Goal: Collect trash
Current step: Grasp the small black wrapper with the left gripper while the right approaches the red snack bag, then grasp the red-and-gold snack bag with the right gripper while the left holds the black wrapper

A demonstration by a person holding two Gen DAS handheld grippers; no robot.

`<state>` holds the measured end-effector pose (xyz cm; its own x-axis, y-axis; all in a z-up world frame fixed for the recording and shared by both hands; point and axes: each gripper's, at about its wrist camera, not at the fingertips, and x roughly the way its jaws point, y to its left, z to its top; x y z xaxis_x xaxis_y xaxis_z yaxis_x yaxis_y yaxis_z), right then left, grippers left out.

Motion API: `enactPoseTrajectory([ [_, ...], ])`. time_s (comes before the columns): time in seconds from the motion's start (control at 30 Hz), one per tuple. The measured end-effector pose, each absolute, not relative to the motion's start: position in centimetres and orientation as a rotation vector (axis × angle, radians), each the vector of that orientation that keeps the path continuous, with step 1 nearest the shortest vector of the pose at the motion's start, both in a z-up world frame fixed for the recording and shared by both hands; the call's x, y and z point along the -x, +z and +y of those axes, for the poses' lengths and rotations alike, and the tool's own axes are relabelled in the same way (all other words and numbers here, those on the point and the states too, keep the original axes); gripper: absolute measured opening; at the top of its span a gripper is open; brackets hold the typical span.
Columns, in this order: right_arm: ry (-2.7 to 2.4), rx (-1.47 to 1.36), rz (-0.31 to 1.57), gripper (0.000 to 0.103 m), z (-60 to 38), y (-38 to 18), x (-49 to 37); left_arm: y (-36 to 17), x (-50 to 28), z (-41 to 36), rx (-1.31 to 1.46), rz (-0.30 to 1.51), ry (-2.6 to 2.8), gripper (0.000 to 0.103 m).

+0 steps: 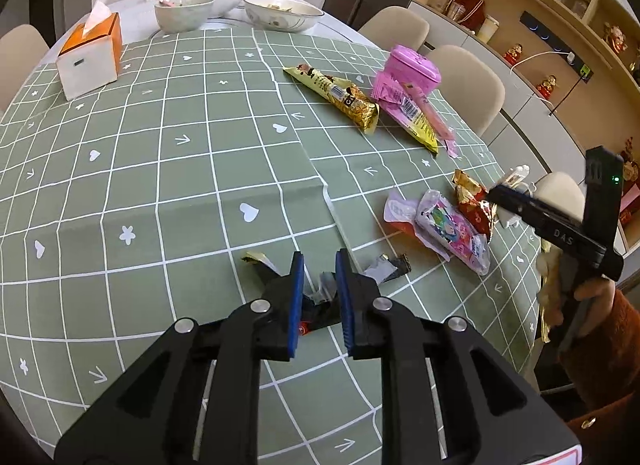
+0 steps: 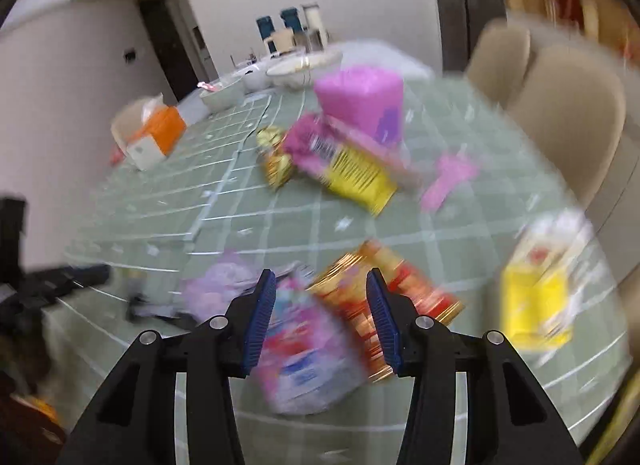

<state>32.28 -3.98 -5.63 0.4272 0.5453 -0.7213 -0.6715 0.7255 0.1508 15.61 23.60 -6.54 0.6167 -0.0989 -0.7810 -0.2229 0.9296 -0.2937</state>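
Observation:
My left gripper [image 1: 320, 261] hangs low over the green checked tablecloth [image 1: 180, 169], jaws a little apart. A crumpled dark wrapper [image 1: 324, 297] lies in the gap, and the pads do not visibly press on it. A black and silver scrap [image 1: 390, 267] and a gold scrap [image 1: 254, 257] lie close by. In the blurred right wrist view my right gripper [image 2: 321, 277] is open above a pink cartoon wrapper [image 2: 304, 345] and a red-gold wrapper [image 2: 384, 289], holding nothing. Both wrappers also show in the left wrist view, pink wrapper [image 1: 452, 229] and red-gold wrapper [image 1: 474, 205].
Farther back lie a gold snack wrapper [image 1: 344, 97], a pink-yellow wrapper [image 1: 408, 113] and a small pink bin [image 1: 412, 71]. An orange tissue box [image 1: 90, 53] and bowls [image 1: 184, 13] stand at the far side. A yellow carton [image 2: 536, 305] sits at the right edge, with beige chairs [image 1: 468, 81] around.

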Motion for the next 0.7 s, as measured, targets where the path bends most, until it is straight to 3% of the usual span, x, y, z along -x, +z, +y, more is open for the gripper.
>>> enactPoseTrajectory([
  [0.13, 0.748, 0.334, 0.839, 0.045, -3.2, -7.2, -34.5, -6.8, -15.5, 23.4, 0.384, 0.918, 0.063, 0.019],
  [0.27, 0.820, 0.301, 0.937, 0.045, -3.6, -8.7, -36.3, -6.7, -15.0, 23.2, 0.368, 0.920, 0.063, 0.022],
  [0.57, 0.873, 0.283, 0.947, 0.049, -4.4, -9.6, -33.3, -6.6, -14.2, 24.1, 0.378, 0.922, 0.076, 0.028],
  [0.63, 0.851, 0.285, 0.949, 0.039, -4.6, -9.4, -32.8, -6.6, -14.1, 23.8, 0.374, 0.924, 0.059, 0.031],
  [0.67, 0.831, 0.297, 0.956, 0.021, -4.6, -9.3, -32.6, -6.5, -14.0, 23.6, 0.371, 0.921, 0.041, 0.032],
  [0.7, 0.818, 0.301, 0.966, 0.020, -4.8, -9.3, -32.6, -6.5, -13.8, 23.4, 0.368, 0.919, 0.028, 0.033],
])
